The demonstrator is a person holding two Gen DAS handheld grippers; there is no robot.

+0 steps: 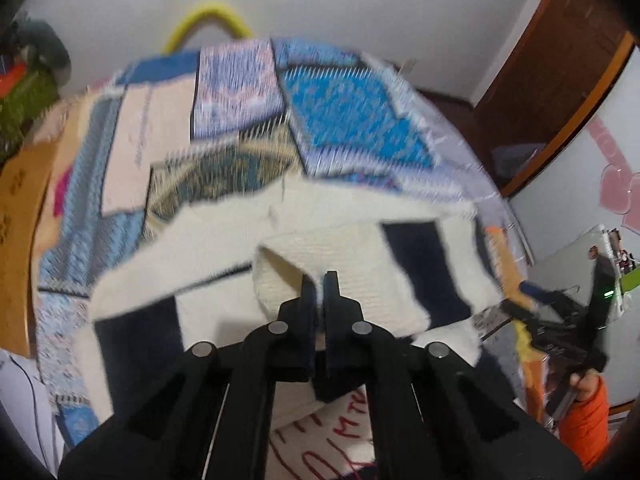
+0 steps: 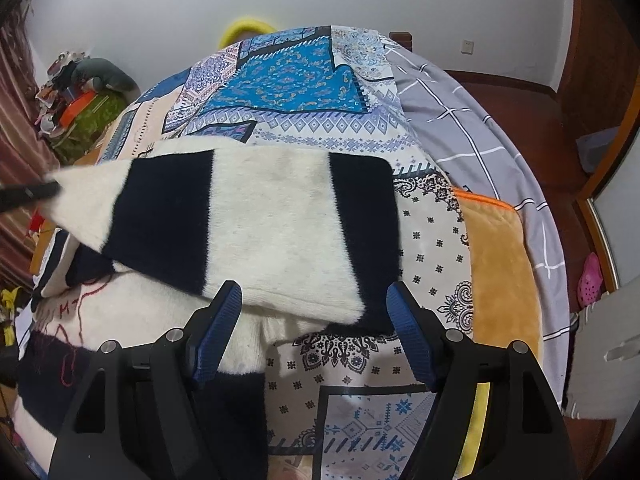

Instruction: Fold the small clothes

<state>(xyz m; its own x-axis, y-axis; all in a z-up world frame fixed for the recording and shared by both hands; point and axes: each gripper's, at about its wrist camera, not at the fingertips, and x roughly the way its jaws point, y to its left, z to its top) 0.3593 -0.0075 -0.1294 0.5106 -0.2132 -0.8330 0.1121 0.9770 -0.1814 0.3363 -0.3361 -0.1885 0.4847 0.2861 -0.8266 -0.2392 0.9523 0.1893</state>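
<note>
A cream and navy striped knit sweater [image 1: 224, 240] lies on the bed, with red lettering on its body [image 2: 120, 312]. My left gripper [image 1: 320, 286] is shut on a fold of the cream knit and holds it slightly off the bed. In the right wrist view its black tip [image 2: 28, 194] pinches the corner of a striped sleeve [image 2: 272, 224] stretched across the bed. My right gripper [image 2: 314, 292] is open just over the sleeve's near edge, its blue pads [image 2: 224, 320] apart from the knit.
The patchwork bed cover [image 2: 296, 80] runs under the sweater, with a grey checked sheet [image 2: 460, 120] and an orange-yellow blanket [image 2: 500, 272] to the right. Clutter [image 2: 80, 96] is piled at the far left. A person's orange sleeve [image 1: 588, 420] shows at the right.
</note>
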